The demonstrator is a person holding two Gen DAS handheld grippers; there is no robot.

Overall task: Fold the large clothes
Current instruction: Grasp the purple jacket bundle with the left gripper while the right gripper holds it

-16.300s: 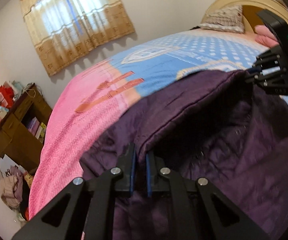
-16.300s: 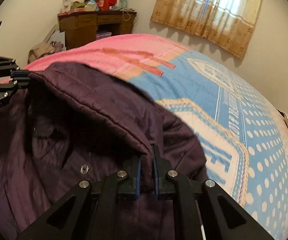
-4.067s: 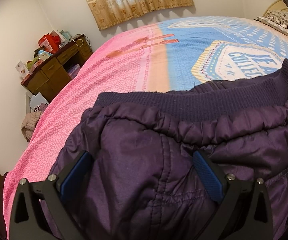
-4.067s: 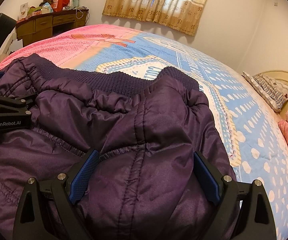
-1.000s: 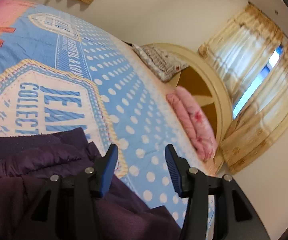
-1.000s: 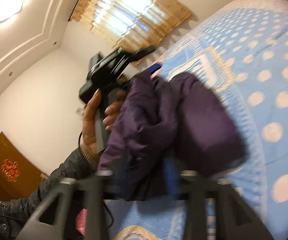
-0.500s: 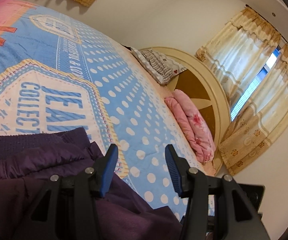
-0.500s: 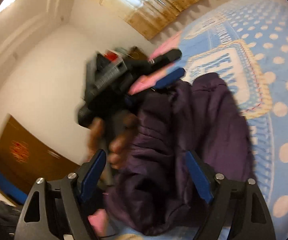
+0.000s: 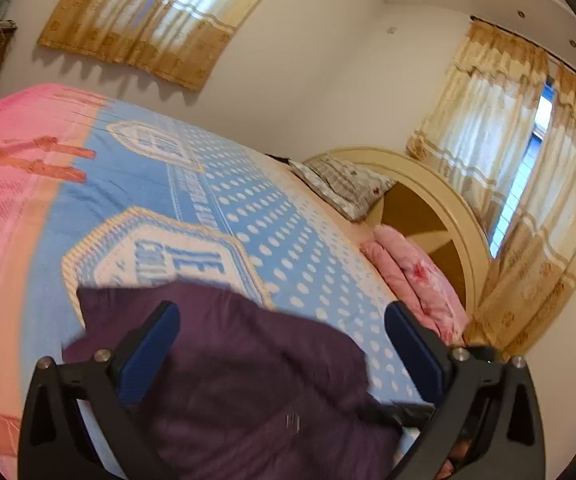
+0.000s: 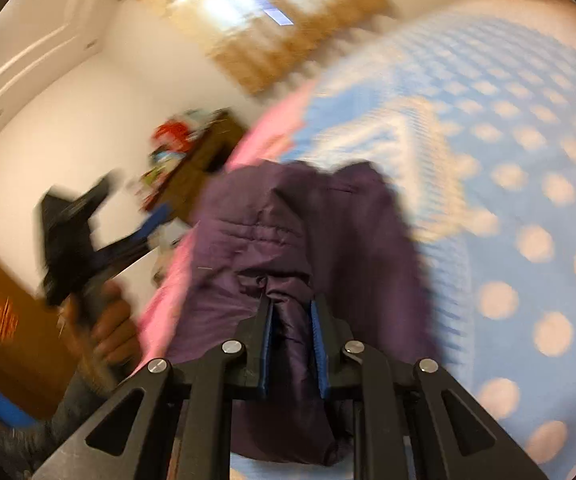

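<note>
While letters "JE" show on the bedspread (image 9: 216,216), jacket (image 9: 248,368) hides more.

Between the right gripper's (image 10: 291,330) blue pads sits a pinch of the purple jacket (image 10: 288,232): quilted cloth with a slight sheen. Beyond both jaws spreads the bedspread (image 9: 272,216), soft matt woven cloth. Gripper frames look matt black plastic with shiny metal screws.
</note>
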